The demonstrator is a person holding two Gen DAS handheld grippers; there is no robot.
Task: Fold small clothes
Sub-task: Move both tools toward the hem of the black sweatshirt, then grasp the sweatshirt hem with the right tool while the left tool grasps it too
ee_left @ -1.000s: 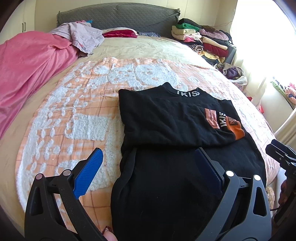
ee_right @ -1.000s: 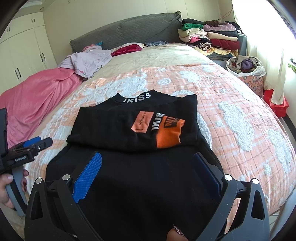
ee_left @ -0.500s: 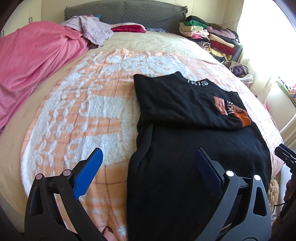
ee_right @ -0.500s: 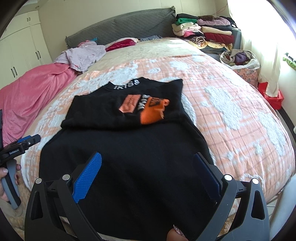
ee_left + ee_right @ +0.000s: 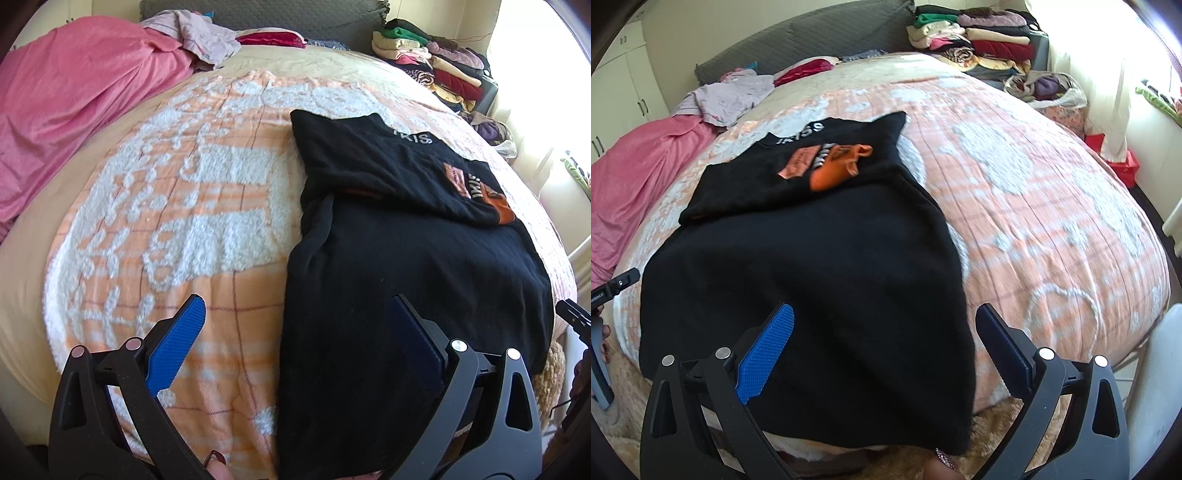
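Black top point(image 5: 406, 258) lying flat on a bed, seen from two handheld grippers at the foot of the mattress. It rests on an orange-and-white checked blanket point(image 5: 207, 206) with fluffy white raised patterns, and its lower hem hangs over the bed's near edge. Its upper part is folded down onto the body, so the neckband faces up; white capital letters there read "IKIS" in the left wrist view, and in the right wrist view point(image 5: 827, 236) the same word looks like "IKISS", though the last letters are blurred. On the folded part sits an orange patch point(image 5: 827, 173) with white letters across it and small dark print on a paler orange label; neither can be read with certainty. The left gripper point(image 5: 295, 328) hovers above the garment's left edge, its blue-padded fingers spread wide and empty, one over the blanket and one over the black cloth. The right gripper point(image 5: 882, 336) is likewise spread wide with nothing between its fingers, poised over the garment's lower right corner near the hem. A fingertip with dark nail polish shows at the bottom of each view. A pink sheet point(image 5: 74, 110) is heaped on the bed's left side, pale lilac clothes point(image 5: 727, 99) lie near the grey quilted headboard point(image 5: 812, 44), and a stack of folded clothes point(image 5: 979, 33) stands beside the bed at the far right.
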